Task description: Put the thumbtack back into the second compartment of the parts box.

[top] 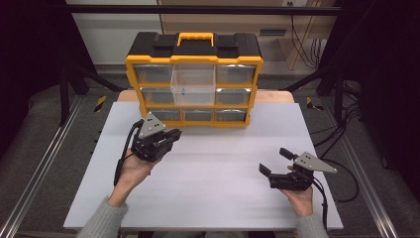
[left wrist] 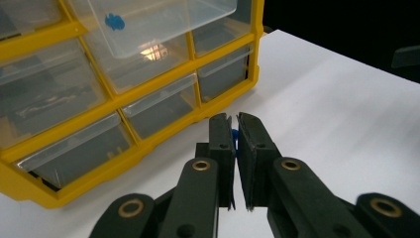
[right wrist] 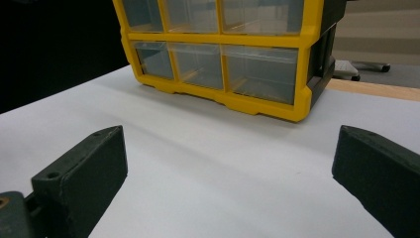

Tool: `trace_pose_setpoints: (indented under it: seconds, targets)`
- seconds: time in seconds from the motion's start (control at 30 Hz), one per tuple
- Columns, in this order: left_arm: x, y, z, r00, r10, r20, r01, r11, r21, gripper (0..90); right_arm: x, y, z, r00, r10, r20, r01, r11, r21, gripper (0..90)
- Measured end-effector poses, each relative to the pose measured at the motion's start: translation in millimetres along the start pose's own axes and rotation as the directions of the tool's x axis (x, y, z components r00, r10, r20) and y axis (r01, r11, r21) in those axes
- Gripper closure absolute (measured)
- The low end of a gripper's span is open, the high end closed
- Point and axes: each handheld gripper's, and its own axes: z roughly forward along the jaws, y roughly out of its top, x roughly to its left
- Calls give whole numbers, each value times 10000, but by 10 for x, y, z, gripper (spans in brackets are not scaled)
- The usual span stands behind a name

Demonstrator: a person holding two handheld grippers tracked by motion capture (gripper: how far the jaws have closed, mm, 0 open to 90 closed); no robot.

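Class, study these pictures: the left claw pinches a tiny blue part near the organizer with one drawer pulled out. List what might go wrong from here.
1. The small blue part sits barely visible between the left claw tips; it may slip out onto the white table.
2. The pulled-out clear drawer juts from the yellow organizer; the rising claw might knock it.
3. The right claw rests open and apart, steadying nothing.

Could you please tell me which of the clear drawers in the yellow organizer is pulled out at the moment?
It is the middle drawer of the yellow organizer, in the centre column. It juts forward from the frame with a small blue piece inside, while the other drawers sit flush.
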Motion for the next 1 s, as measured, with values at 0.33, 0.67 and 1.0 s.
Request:
trace_pose_setpoints:
  seconds: [0.33, 0.67, 1.0]
  targets:
    - [5, 168, -56, 9998, 193, -33, -193, 9997, -165, 841, 0, 2, -4, 10000, 37, -4, -37, 10000, 0, 12]
    - [20, 346, -84, 9988, 464, -176, -471, 9980, -410, 841, -3, 3, -3, 10000, 82, 53, -82, 10000, -13, 12]
    - [31, 546, -133, 9979, 611, -208, -621, 9968, -500, 841, -2, 2, -7, 9999, 102, 60, -102, 9999, -22, 12]
